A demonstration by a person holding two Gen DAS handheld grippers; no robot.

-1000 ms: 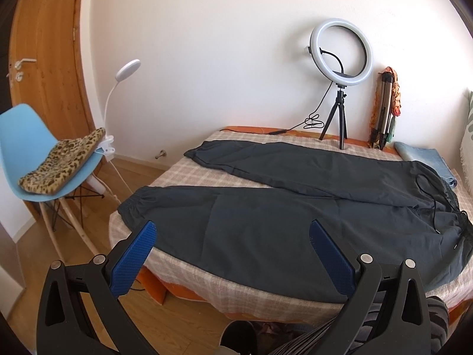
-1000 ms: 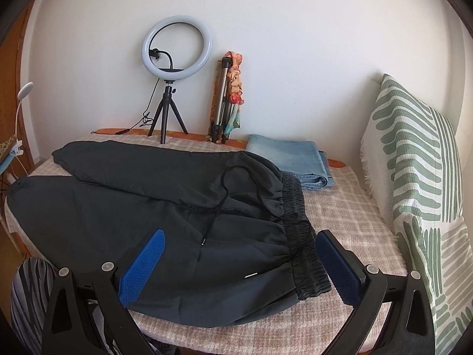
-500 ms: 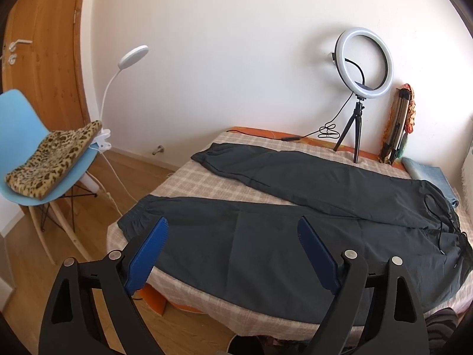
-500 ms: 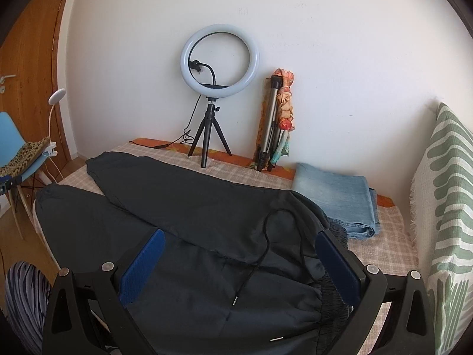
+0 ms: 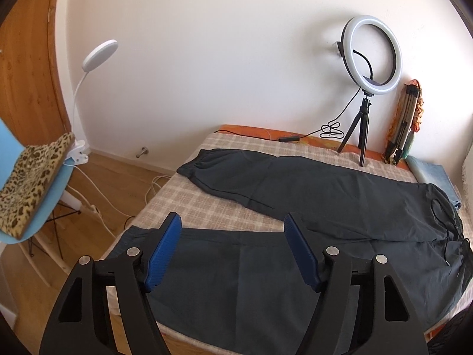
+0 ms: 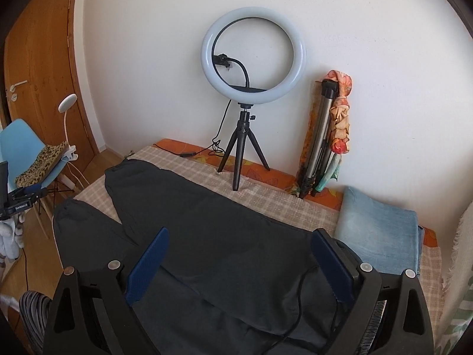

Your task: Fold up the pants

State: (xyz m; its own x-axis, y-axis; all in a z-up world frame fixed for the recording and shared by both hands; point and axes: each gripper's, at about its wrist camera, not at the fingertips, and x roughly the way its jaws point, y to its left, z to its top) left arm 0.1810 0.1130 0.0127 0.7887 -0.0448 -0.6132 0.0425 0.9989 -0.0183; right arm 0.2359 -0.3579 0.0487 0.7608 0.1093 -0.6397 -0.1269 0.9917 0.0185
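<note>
Two views to go through. Left wrist: left claw (image 5: 232, 247) spread with nothing in it, jaws have just been closing a bit; dark pants (image 5: 295, 195) lie flat on the bed (image 5: 189, 201) right below and ahead. Right wrist: right claw (image 6: 239, 261) spread wide, also narrowing slightly, empty, above the pants' waist end; folded jeans (image 6: 381, 236) just right of it.

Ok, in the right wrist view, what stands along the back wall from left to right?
Wooden door → blue chair → white clip lamp → ring light on tripod → folded tripod with scarf → folded jeans.
</note>
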